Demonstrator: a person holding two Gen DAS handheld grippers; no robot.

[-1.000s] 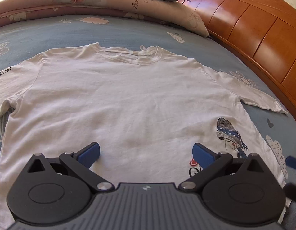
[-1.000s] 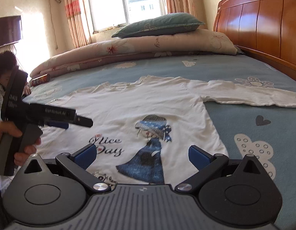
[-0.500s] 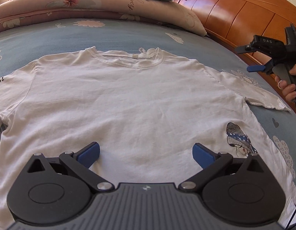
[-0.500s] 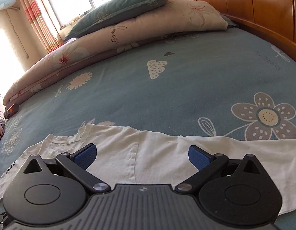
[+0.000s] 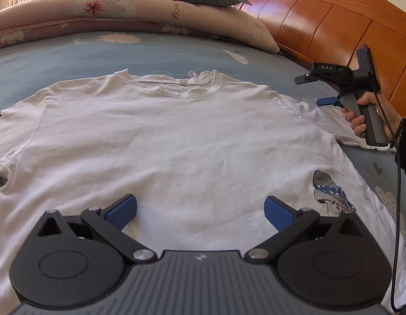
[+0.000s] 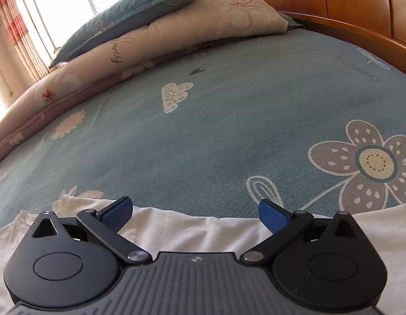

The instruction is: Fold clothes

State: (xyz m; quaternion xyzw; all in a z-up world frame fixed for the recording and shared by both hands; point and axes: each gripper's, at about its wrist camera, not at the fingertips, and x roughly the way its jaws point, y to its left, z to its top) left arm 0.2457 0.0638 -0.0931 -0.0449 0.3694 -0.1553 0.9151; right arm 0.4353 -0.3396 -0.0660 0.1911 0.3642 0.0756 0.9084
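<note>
1. White T-shirt [image 5: 176, 144] spread flat on the bed [image 5: 124, 52], neck opening toward the rolled quilt [image 5: 124, 13]; blue-grey sheet with flower and cloud prints underneath.
2. Printed figure of a girl in a blue dotted hat [image 5: 331, 194] near the shirt's lower right side.
3. Left hand-held gripper [image 5: 200, 210] hangs over the lower middle of the shirt, jaws spread wide, blue pads [image 5: 121, 211] apart with nothing between them. Cannot tell if the pads touch the cloth.
4. Right hand-held gripper [image 5: 316, 90] over the shirt's right sleeve [image 5: 321, 115], near the wooden headboard [image 5: 334, 26]; a hand [image 5: 371, 115] wraps its grip, and a black cable hangs from it.
5. From the right wrist camera, the right hand-held gripper [image 6: 195, 214] is also wide open, blue pads [image 6: 272, 216] apart and empty, white sleeve cloth [image 6: 190, 228] directly below them along its upper edge.
6. Dark teal pillow [image 6: 129, 13] lies on top of the quilt [image 6: 176, 34], by a sunlit window with striped curtains [image 6: 16, 26].
</note>
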